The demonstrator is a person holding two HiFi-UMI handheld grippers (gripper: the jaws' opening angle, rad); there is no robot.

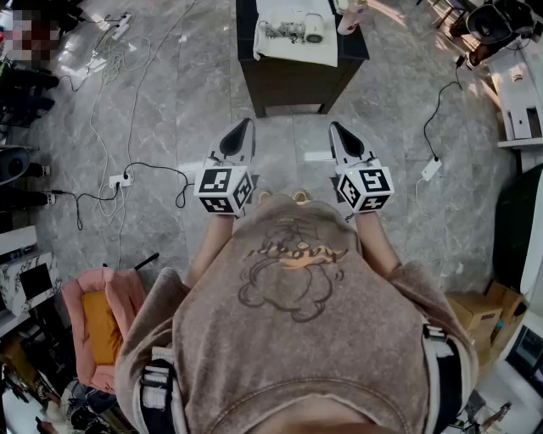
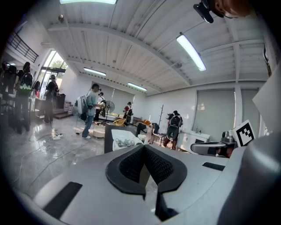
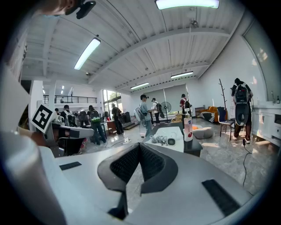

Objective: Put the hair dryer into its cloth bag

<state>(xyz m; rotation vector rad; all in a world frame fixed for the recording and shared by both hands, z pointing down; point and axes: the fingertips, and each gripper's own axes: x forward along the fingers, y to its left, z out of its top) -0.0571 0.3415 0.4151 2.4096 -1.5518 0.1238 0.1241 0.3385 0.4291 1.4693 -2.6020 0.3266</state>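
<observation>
Standing back from a dark table, a person holds both grippers out level in front of the body, neither one near any object. The left gripper has its jaws pressed together with nothing between them, and the right gripper is the same: closed and empty.

Well ahead of both grippers, and between their lines of aim, a small white hair dryer lies on a white cloth spread over the tabletop. What seems to be its bunched cord sits just beside it, on the left gripper's side. The dryer is probably hard, smooth plastic, light but heavier at the barrel, so the narrower handle looks like the safer place to grip. The loose cord may drag or snag.

The white cloth is likely the bag, though no opening can be made out at this distance. It looks limp and flat, so it should collapse unless one gripper pinches an edge to hold it open. Nothing appears to be inside it — the dryer rests on top. A pale bottle stands beyond the right gripper, and its contents cannot be seen.
</observation>
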